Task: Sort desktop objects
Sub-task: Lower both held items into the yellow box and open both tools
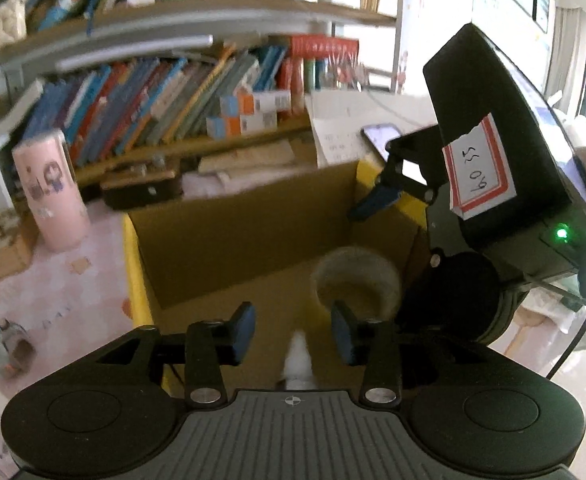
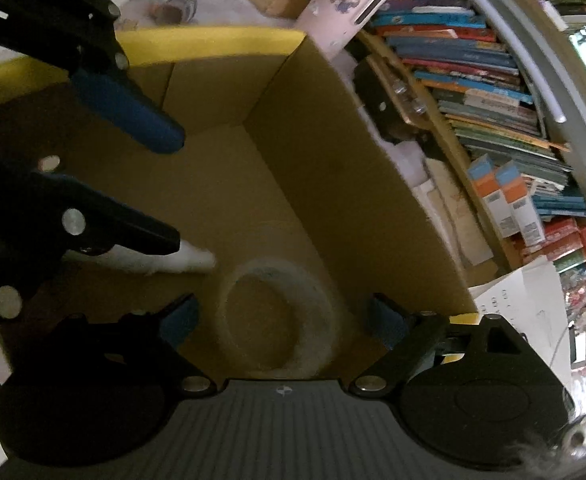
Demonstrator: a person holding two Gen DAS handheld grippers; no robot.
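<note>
Cluttered bookshelves [image 1: 165,92] were noted beyond the cardboard box [image 1: 229,236]. Both hand-held grippers, left [image 1: 293,330] and right [image 2: 283,316], were held wide and empty above a tape roll [image 2: 279,318], apparently just deposited.

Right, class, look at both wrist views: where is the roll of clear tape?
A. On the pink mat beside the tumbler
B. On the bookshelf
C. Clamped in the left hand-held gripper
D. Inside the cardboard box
D: the roll of clear tape lies on the floor of the open cardboard box, with the right hand-held gripper open above it and gripping nothing.
</note>
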